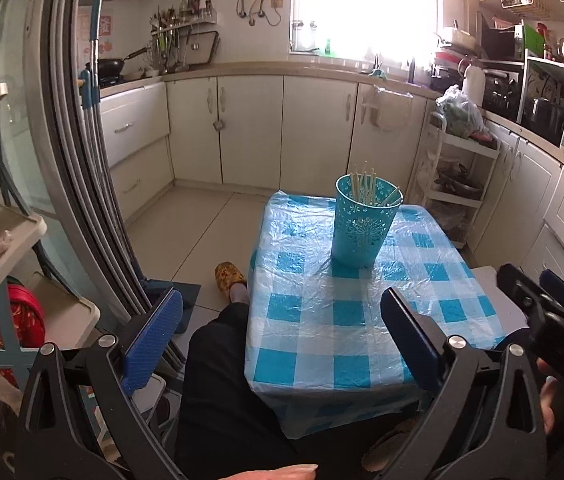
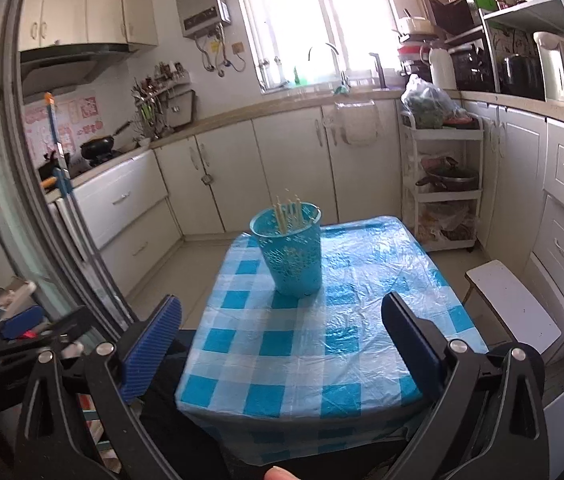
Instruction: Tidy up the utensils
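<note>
A teal perforated cup (image 1: 364,224) stands upright on a small table with a blue-and-white checked cloth (image 1: 314,328). Several pale chopsticks (image 1: 366,188) stand in it. It also shows in the right wrist view (image 2: 292,254), with the chopsticks (image 2: 290,212) inside, on the cloth (image 2: 322,356). My left gripper (image 1: 282,340) is open and empty, held near the table's front edge. My right gripper (image 2: 282,344) is open and empty, also short of the cup. The right gripper shows at the right edge of the left wrist view (image 1: 554,312).
White kitchen cabinets (image 1: 249,128) run along the back and right. A white shelf cart (image 2: 442,184) with pans stands beside the table. A small white stool (image 2: 510,304) is at the right. A sliding door frame (image 1: 81,160) and mop handles stand left. My legs are under the table.
</note>
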